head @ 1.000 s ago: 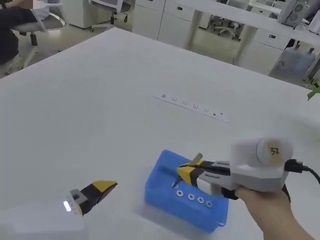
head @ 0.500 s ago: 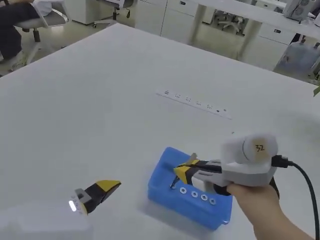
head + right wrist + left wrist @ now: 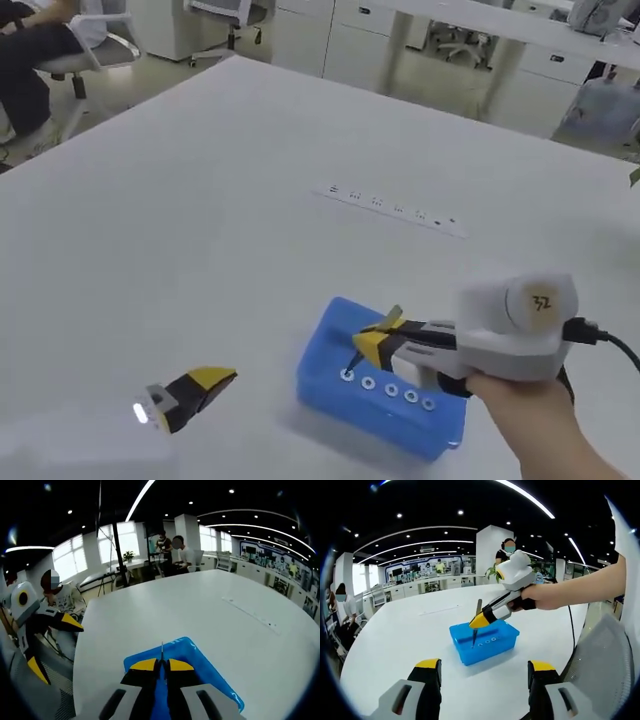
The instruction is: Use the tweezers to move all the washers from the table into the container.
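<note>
Because the tweezers (image 3: 352,362) have to set each piece down inside the blue container (image 3: 335,312), near the counter's (image 3: 200,200) near edge, my right gripper (image 3: 375,343) has its jaws clamped on them, tips lowered among the washers (image 3: 391,390). My left gripper (image 3: 212,380) hovers aside, jaws open and empty. Half a second ago the row looked like four; now I judge a fifth lies at the tips.

Right claw (image 3: 479,621) holds tweezers (image 3: 474,636) tip-down in container (image 3: 487,652) (washers (image 3: 488,641) inside).
</note>
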The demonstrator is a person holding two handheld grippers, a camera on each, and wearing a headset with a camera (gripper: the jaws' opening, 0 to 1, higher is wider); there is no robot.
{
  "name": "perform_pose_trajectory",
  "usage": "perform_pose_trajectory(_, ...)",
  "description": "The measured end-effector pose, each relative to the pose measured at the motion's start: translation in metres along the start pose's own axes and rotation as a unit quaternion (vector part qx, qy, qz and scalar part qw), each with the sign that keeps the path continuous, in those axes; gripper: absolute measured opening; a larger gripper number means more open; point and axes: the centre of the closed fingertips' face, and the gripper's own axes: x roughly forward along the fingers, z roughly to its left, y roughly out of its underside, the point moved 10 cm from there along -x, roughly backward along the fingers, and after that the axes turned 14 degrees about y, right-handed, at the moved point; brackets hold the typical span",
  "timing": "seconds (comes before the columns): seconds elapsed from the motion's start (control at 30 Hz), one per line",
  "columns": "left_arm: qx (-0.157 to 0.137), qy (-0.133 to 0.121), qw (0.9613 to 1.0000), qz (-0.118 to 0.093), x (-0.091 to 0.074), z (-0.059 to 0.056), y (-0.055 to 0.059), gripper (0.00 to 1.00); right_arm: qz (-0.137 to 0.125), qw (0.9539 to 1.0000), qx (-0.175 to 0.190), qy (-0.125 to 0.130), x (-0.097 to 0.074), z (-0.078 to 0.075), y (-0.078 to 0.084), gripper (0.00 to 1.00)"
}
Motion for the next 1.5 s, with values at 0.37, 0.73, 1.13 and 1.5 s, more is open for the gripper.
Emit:
perform_pose_trajectory(0.37, 0.003, 0.012, 0.9999, 0.004, 0.001, -0.003, -0.002, 0.67, -0.043, 0.999, 0.006, 0.015, -0.067, 0.013, 0.008, 0.03)
perform_pose_trajectory(0.73, 0.02, 0.064, 0.9973, 0.029, 0.004, -0.011, -0.004, 0.59, -0.011, 0.9998, -0.014, -0.002, -0.105, 0.043, 0.048, 0.03)
perform_pose_trajectory(1.13, 0.098, 0.223, 0.9632, 0.114, 0.016, -0.031, -0.027, 0.13, 0.031, 0.9909, -0.097, -0.088, -0.107, 0.076, 0.075, 0.03)
perform_pose_trajectory(1.5, 0.168, 0.322, 0.916, 0.17, 0.051, -0.053, -0.046, 0.09, 0.072, 0.9649, -0.237, -0.088, -0.103, 0.094, 0.079, 0.03)
